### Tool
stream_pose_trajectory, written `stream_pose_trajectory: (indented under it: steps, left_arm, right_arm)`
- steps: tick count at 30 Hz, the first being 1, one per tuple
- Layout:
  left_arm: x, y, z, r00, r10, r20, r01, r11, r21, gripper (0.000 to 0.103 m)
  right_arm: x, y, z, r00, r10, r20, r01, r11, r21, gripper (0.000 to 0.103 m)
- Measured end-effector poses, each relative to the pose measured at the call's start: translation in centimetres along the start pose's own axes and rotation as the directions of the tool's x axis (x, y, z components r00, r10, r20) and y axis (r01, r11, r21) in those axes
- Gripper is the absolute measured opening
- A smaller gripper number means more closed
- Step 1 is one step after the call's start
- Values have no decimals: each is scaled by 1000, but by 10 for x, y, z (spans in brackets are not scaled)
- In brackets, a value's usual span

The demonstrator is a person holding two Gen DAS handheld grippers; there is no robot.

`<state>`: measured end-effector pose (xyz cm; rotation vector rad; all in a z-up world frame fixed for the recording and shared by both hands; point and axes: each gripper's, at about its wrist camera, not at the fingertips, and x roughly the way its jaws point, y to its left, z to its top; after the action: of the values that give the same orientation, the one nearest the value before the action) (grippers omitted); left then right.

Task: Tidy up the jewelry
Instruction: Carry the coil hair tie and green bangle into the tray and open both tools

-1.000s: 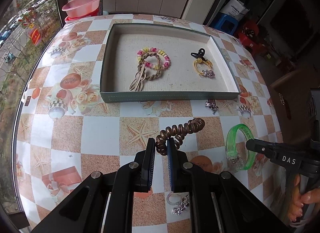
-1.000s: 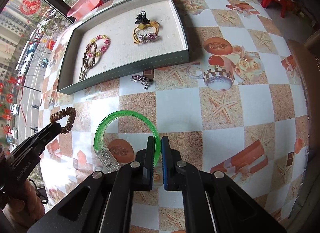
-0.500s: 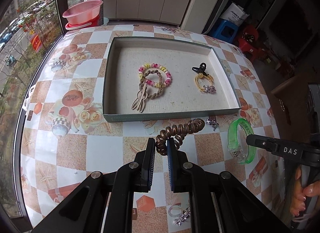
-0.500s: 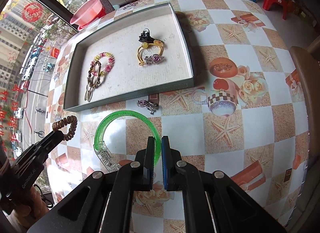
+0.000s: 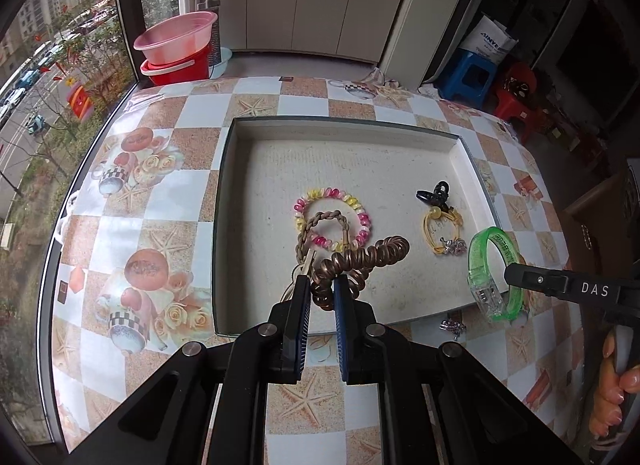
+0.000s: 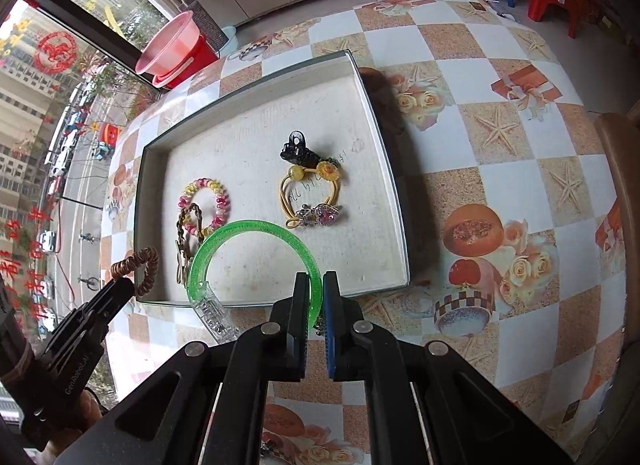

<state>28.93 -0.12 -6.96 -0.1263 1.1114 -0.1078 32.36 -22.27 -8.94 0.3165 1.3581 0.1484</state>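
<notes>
Left wrist cam is sitting behind the left tool (image 5: pixel 322 293), looking fwd along its fingers and down at the table (image 5: pixel 168 193), facing the cabinets and window at the far side. It is hovering close over the near edge of the tray (image 5: pixel 224 225).

Right wrist cam is riding behind the right tool (image 6: pixel 316 293), also looking fwd and down, angled toward the window corner, near the tray's (image 6: pixel 396 205) front right corner.

Both views are sharing the tray, the pink basin (image 5: pixel 176 35) (image 6: pixel 170 47) and the checkered cloth. Each cam is also catching the other tool at its frame edge: right tool (image 5: pixel 516 275) low right, left tool (image 6: pixel 124 285) low left.
</notes>
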Motion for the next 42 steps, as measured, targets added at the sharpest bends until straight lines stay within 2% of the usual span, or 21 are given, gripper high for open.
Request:
stream_pose_trajectory:
  steps: [5,16,31,32,34,36,37,42]
  left_arm:
    - [23,0,9,999,31,-29,-31,999,-15,25]
    - [60,-4,17,992,105,-74,-103,994,21,25]
    - [64,-16,16,986,159,-58,-154,984,90,26]
    - [64,-16,16,985,161,-57,-155,984,91,26]
    - [63,-17,15,985,164,-55,-159,983,94,26]
    - [62,-17,14,984,170,-56,-164,981,99,26]
    - [62,-18,14,983,172,-57,-166,981,103,26]
    - [59,-22,13,984,167,-54,-160,980,122,26]
  right_arm:
    - [21,3,17,998,-63,-5,63,998,-27,7]
    - [48,0,39,992,-128,-1,127,990,-66,7]
    - [62,0,44,993,-110,-43,106,990,-94,9]
    - [62,0,44,993,-108,-45,103,990,-92,11]
    - [59,-1,43,994,-97,-41,93,992,-87,23]
    - [56,-1,43,996,-80,-29,78,994,-81,51]
    - [53,1,42,997,-70,-19,68,994,-81,54]
    - [40,7,40,999,-46,15,48,995,-82,54]
